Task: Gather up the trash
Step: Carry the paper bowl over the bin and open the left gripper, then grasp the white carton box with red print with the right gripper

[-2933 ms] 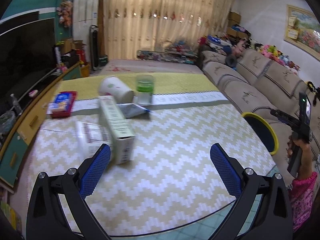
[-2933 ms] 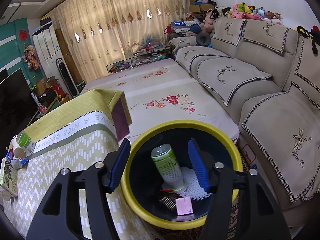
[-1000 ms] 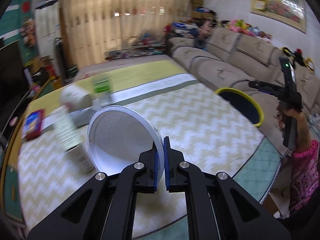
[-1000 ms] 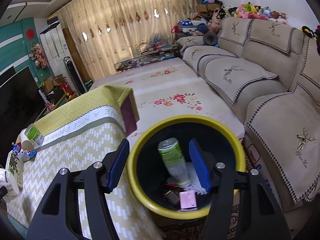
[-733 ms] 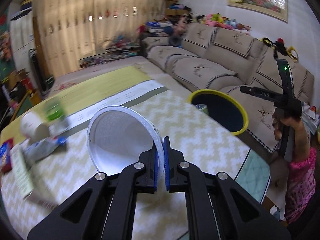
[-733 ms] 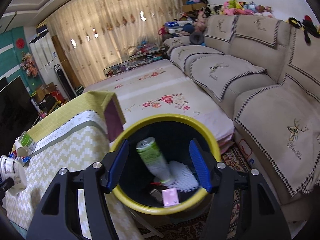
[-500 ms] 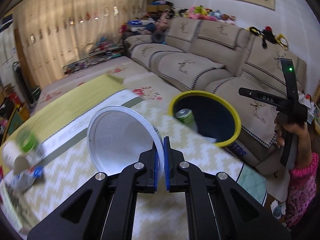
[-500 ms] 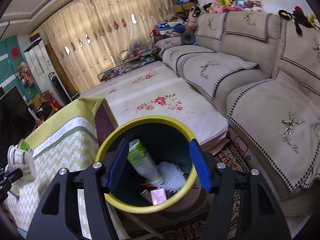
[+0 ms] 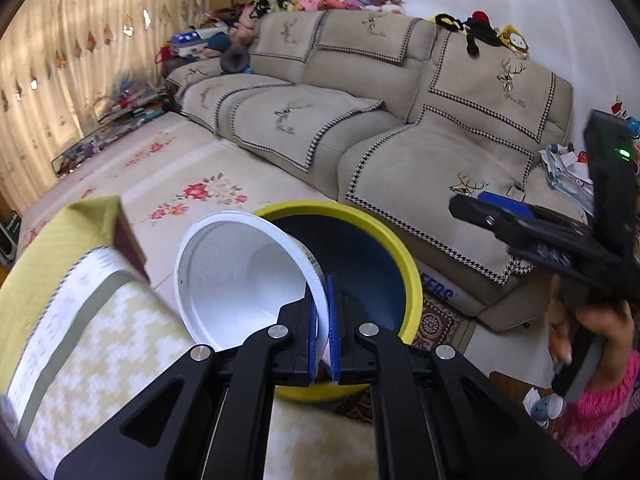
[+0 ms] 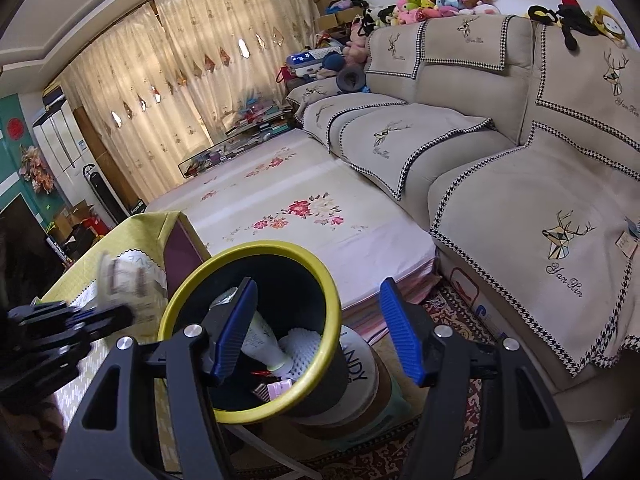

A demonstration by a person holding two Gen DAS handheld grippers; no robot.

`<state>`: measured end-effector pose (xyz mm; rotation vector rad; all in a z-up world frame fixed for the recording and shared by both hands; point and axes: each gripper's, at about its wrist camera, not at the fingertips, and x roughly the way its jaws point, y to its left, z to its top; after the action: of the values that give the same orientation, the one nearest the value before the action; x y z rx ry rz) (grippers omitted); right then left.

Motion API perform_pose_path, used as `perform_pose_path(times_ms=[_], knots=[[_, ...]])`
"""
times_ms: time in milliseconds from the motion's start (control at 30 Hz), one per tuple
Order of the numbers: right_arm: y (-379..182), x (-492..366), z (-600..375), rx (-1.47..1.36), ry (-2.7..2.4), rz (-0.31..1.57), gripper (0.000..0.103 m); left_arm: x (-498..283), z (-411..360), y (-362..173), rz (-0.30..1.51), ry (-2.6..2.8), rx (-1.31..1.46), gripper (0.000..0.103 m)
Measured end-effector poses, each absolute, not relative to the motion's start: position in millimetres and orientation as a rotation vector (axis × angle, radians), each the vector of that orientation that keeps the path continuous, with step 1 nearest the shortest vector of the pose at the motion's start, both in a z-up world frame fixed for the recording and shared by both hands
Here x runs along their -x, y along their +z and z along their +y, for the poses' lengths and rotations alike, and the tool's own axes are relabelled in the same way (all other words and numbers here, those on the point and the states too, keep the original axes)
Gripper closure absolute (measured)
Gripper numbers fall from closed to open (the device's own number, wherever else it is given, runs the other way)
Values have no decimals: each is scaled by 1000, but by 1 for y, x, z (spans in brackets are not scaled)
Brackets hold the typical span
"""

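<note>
**White cup hanging at the bin's edge**

The left gripper [image 9: 323, 320] is clamping its blue ribbed pads tight on the rim of a white foam cup [image 9: 240, 280], tipped on its side, mouth facing the camera. The cup is covering part of the yellow-rimmed bin [image 9: 408, 272], so the near rim and the contents are hidden from this side; in the right wrist view the cup is only a blur.

The right gripper [image 10: 316, 328] is hanging beside the bin with its jaws standing apart, nothing between them. One finger [image 10: 234, 326] is blocking a green-and-white can [image 10: 264, 340] standing among white foam netting [image 10: 300, 350] and small scraps too dark to identify.
</note>
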<state>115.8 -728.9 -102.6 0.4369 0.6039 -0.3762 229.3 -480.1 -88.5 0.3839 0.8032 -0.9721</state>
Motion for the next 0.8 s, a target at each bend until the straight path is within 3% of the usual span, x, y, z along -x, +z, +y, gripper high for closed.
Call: perform_pose_path(times_ms=[100,200,233,367,600,800], knots=[[-104,-116,-731,-440,-377,609,42,-241,-505,-99,834,-974,-375,94],[-104,-116,-728,-441,-371,611,42,-251,-514,-108,849,-929,-353,54],[-104,-116,-727,-440,-368,612,42,-252,-511,-107,844,-922,-341,50],[-105,-118,-721,-432,-359,620,42,-245,-483,-92,796,-899,-332,43],[-104,-127,-699,-406,-327,636,40,-197,-395,-43,645,-805,-261,11],[-96,-136,-665,-360,-274,643,39,-170,-299,-17,601,-662,-166,5]])
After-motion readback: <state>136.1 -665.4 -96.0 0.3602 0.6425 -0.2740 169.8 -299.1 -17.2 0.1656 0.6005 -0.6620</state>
